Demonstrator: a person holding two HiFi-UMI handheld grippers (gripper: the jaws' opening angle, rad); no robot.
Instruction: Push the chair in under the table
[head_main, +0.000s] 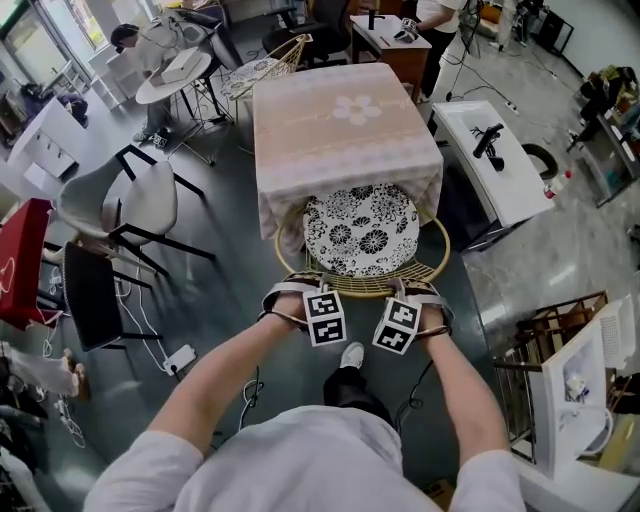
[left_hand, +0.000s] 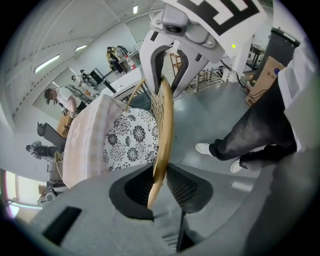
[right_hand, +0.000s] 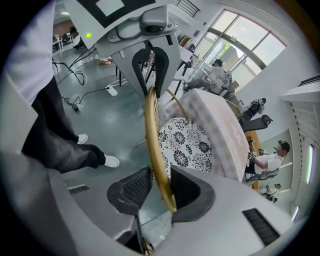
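**Forearms (head_main: 225, 370) outstretched, left gripper (left_hand: 161, 186) and right gripper (right_hand: 162, 192) both clamped on the chair (head_main: 360, 285)**

Nearest the head view is the person's white top (head_main: 300, 460). Both bare forearms run forward from it to the grippers, which are side by side with their marker cubes close together. Between the arms, a dark trouser leg and a white shoe (head_main: 351, 354) rest on the grey floor (head_main: 230, 270).

Each gripper grasps the chair's curved golden back rim. The left gripper holds it left of the middle and the right gripper holds it right of the middle. In the left gripper view the rim runs straight down between the two dark pads and fills the gap between them. The right gripper view shows the same thing, with the rim pressed against the pads on both sides. Both grippers point steeply down.

The chair faces the desk (head_main: 320, 150), which is draped in a pale pink cloth with a white flower at its centre. A round black-and-white floral cushion (head_main: 362, 230) covers the seat. The cushion's far edge sits at the hanging hem of the cloth, while most of the seat and the whole back are out on the person's side.

A white chair on black legs (head_main: 130, 200) stands well apart on the left. A white side table (head_main: 500, 170) stands just beside the desk on the right.
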